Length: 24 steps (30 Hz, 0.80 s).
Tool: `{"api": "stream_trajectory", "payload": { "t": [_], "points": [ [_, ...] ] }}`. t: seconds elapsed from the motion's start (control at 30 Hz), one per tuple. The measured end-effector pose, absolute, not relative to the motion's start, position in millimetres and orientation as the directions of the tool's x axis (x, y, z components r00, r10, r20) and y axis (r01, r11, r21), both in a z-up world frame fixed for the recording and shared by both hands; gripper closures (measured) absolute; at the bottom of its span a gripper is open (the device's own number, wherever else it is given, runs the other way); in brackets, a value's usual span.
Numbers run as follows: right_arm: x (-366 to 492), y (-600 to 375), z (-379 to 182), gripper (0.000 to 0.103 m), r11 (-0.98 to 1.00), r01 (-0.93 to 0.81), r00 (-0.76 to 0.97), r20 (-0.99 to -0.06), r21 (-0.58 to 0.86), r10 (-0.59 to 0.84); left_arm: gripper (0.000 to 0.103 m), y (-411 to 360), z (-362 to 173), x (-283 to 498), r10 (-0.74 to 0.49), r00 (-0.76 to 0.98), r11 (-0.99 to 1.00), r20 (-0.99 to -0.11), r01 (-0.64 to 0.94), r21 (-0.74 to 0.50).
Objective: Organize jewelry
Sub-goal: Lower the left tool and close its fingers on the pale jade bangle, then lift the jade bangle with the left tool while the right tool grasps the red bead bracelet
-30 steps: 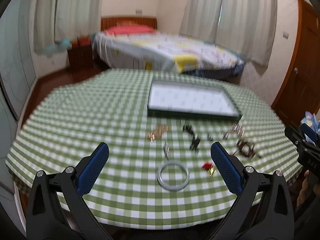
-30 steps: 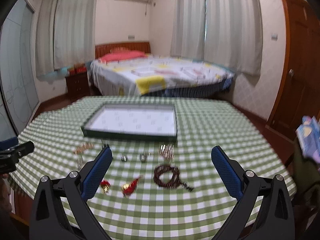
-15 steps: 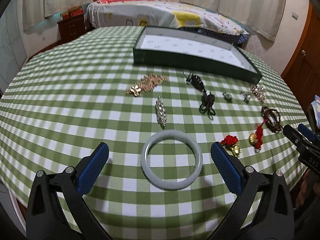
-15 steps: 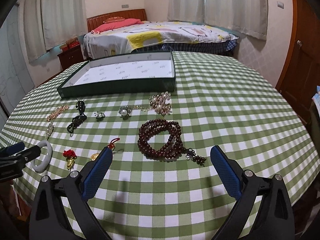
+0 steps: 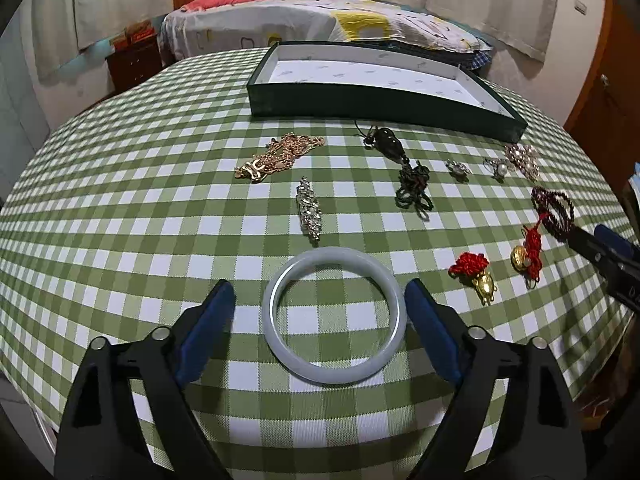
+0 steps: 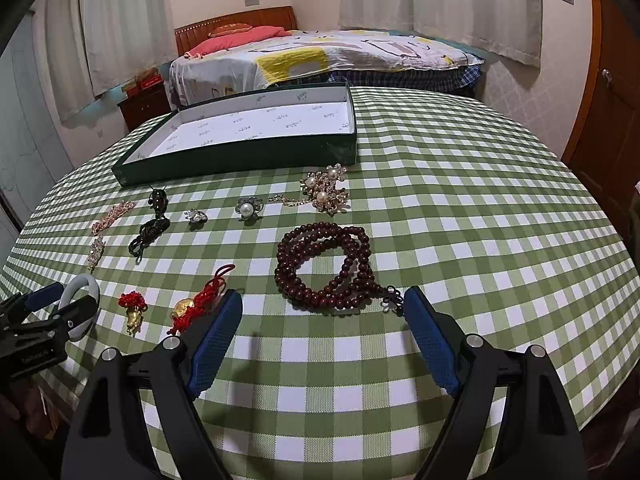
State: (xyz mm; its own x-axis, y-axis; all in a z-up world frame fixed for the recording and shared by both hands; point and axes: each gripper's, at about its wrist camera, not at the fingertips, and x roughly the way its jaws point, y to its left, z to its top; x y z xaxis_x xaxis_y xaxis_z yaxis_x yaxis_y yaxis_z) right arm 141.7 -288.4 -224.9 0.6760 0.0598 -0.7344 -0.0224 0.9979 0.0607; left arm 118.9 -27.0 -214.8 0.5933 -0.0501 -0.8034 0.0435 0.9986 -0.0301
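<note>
Left gripper (image 5: 320, 312) fingers apart, just closing around pale jade bangle (image 5: 335, 314), right pad seemingly touching, right gripper (image 6: 322, 312) closing, brown bead necklace (image 6: 326, 266) beyond its spread tips, dark green tray (image 5: 384, 100) behind, red tassel charms (image 5: 474, 270) beside bangle

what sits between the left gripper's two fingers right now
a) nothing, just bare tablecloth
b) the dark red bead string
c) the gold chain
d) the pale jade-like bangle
d: in the left wrist view the pale bangle lies flat on the checked tablecloth between the left gripper's blue pads, a gap on the left side, so it is not clamped.
</note>
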Motion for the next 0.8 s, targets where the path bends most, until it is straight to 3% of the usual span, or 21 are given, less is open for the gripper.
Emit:
{"api": "stream_trajectory", "payload": {
  "t": [0.17,0.5,0.8],
  "points": [
    [143.4,-290.5,-226.3,0.023,0.998,-0.015,0.670,-0.740,0.066,0.059,0.033,-29.9,-214.9,116.4,-0.039,0.613,0.998,-0.789,0.059,-0.003],
    [149.7,-286.5,-229.0,0.023,0.998,-0.020,0.663,-0.747,0.057,0.056,0.034,-20.7,-212.7,115.4,-0.083,0.620,0.997,-0.780,0.058,-0.059],
    [156.6,-288.2,-228.9,0.023,0.998,-0.011,0.666,-0.744,0.056,0.049,0.034,-11.1,-208.8,118.8,-0.032,0.640,0.999,-0.768,0.035,-0.013]
  ]
}}
